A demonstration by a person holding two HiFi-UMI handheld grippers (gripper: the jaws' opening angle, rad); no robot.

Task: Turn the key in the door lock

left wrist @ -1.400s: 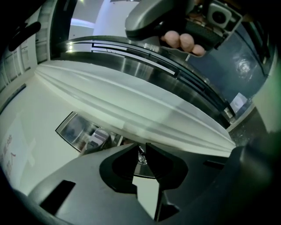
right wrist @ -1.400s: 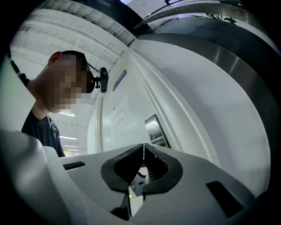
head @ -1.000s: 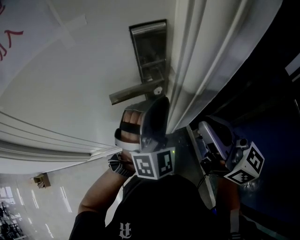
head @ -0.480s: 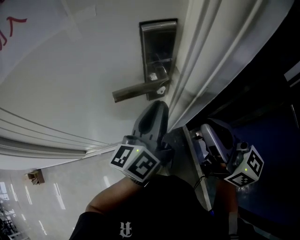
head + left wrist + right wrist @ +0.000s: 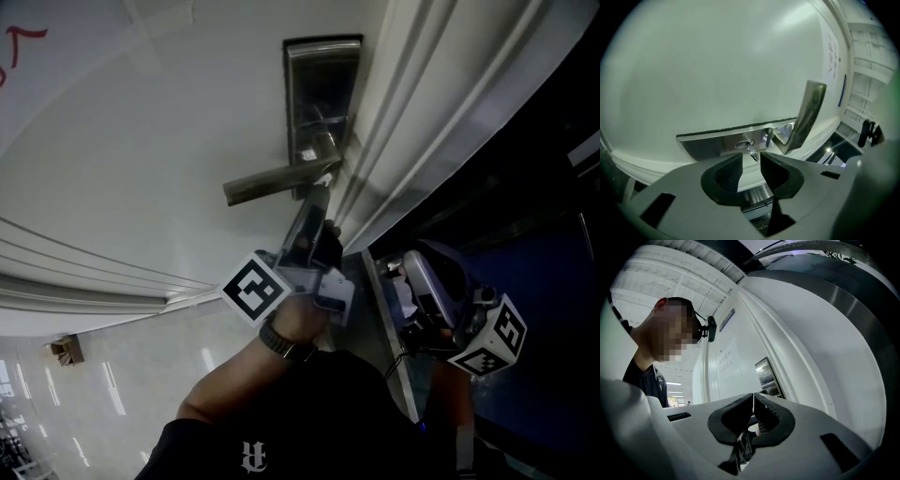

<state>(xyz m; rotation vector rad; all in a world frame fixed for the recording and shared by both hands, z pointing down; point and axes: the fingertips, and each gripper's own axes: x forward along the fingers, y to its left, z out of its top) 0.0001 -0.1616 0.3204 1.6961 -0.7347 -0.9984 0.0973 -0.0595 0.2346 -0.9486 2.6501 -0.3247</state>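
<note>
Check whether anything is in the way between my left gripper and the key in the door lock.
Nothing visible is. The left gripper has just been opening its jaws; they stand apart right before the key in the lock plate, its end at the gap, pads not touching. The door handle lies off to the side.

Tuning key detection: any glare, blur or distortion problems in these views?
Head view: dim foreground, left claw dark against the bright door, sheen on the lock plate. Left gripper view: heavy fisheye bending, dark corners, yet the key is sharp. Right gripper view: same fisheye, dark rim, mosaic patch at upper left.
</note>
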